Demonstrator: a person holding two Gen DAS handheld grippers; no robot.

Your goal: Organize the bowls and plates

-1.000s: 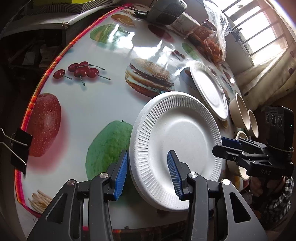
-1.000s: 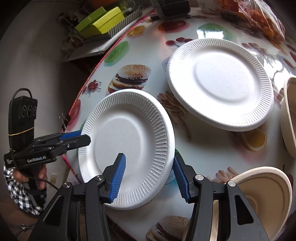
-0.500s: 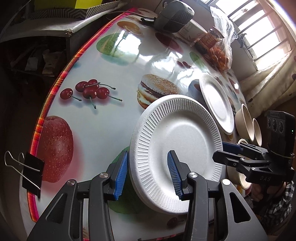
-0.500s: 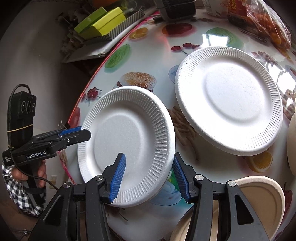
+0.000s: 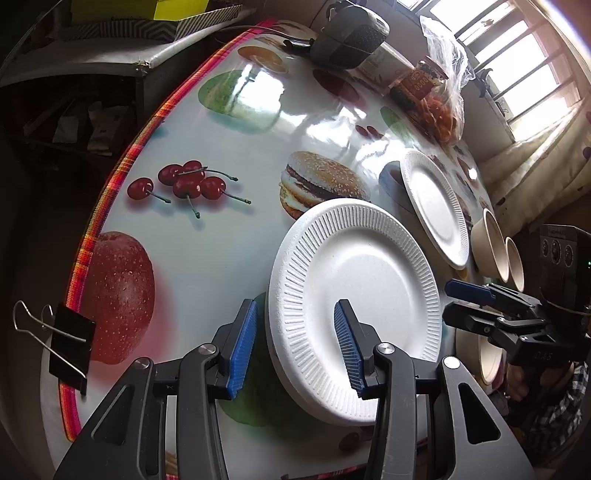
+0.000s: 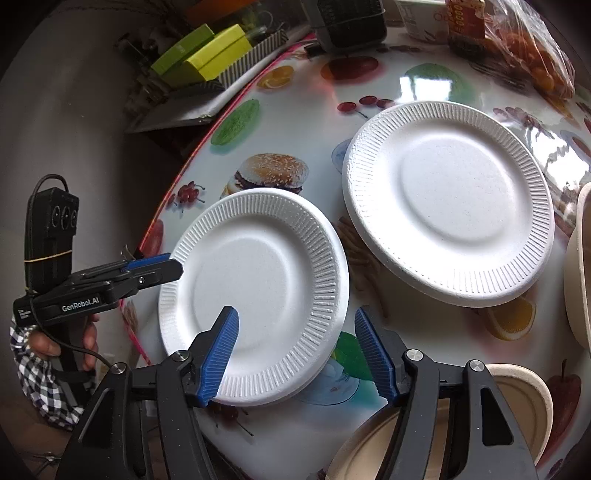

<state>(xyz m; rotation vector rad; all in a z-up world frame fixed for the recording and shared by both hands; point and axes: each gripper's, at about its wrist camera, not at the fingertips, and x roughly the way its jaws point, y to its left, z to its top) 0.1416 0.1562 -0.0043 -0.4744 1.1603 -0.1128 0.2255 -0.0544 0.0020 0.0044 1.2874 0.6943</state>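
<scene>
A white foam plate (image 5: 362, 280) (image 6: 255, 291), with a second rim showing under it, lies near the table's front edge. My left gripper (image 5: 295, 347) (image 6: 166, 266) is shut across its left rim, one pad outside the edge and one on the plate. My right gripper (image 6: 297, 354) (image 5: 448, 301) straddles the opposite rim; its jaws are opening and neither pad presses on the plate. Another white foam plate (image 6: 450, 199) (image 5: 436, 206) lies further back. Beige bowls stand to the right (image 5: 487, 240) (image 6: 517, 398).
The fruit-print table's striped edge (image 5: 122, 166) curves along the left, with a binder clip (image 5: 70, 343) on it. A snack bag (image 5: 439, 96) and a dark case (image 5: 347, 26) sit at the back. Yellow-green boxes (image 6: 207, 55) lie off the table. A hand in a checked sleeve (image 6: 40, 339) holds the left gripper.
The near plate has shifted with both grippers a little toward the burger print. The right jaws have spread wider off the rim. The left jaws look unchanged.
</scene>
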